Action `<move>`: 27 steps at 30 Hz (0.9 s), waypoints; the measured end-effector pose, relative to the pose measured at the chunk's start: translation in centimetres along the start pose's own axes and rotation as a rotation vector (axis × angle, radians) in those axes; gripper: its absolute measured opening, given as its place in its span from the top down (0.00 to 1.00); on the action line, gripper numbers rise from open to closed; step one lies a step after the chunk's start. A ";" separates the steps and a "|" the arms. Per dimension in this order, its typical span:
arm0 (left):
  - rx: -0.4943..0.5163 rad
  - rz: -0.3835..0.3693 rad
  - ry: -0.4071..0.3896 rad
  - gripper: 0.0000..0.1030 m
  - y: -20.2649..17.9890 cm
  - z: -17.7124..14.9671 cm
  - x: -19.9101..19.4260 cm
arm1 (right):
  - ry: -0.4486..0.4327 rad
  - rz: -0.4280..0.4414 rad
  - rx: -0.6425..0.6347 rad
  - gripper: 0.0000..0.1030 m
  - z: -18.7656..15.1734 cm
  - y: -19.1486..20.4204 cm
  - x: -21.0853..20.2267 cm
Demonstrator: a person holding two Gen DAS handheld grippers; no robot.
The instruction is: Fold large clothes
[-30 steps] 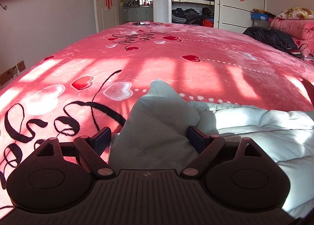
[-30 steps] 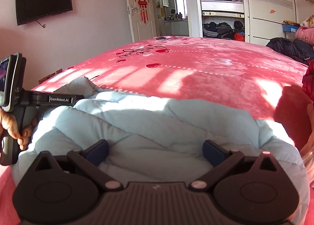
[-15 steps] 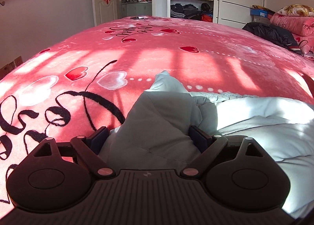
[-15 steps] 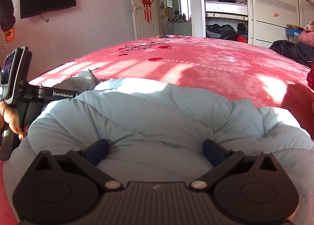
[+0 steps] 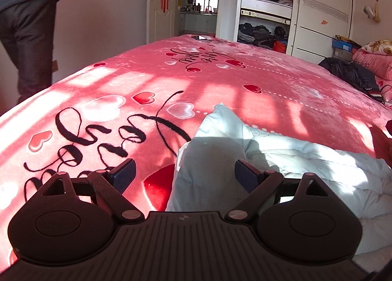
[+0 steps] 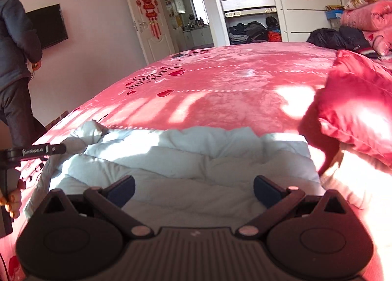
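Left gripper: jaws wide, nothing held, hanging at the pale blue padded jacket's left edge, apparently to take a corner. Jacket: bunched on the pink heart-print blanket. Right gripper: jaws wide, empty, over the jacket's middle.

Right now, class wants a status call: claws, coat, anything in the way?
Left claw open, right claw open, neither gripping. Pale blue coat bunched on bed. Red jacket beside it, right.
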State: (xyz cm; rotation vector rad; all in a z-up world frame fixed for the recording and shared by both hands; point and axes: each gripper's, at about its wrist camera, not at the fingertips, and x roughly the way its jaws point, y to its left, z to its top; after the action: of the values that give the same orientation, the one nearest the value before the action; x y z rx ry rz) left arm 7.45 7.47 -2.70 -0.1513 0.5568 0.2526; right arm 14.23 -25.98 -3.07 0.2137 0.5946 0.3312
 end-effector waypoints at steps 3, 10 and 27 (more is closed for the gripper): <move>-0.061 -0.003 0.037 0.00 1.5 -1.1 -1.6 | -0.008 -0.055 0.069 0.01 -0.5 -1.6 -2.0; -0.218 0.014 0.125 0.00 5.0 -3.8 -4.3 | 0.075 -0.100 0.239 0.01 -3.9 -3.5 -5.6; -0.350 -0.188 0.185 0.00 4.8 -6.1 -2.3 | 0.122 -0.002 0.499 0.06 -9.3 -4.6 -7.8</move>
State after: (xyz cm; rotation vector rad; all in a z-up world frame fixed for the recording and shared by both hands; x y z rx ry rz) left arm 1.22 10.30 -6.93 -0.5682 0.6742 0.1515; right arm 3.91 -32.14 -7.94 0.6753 0.7925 0.1894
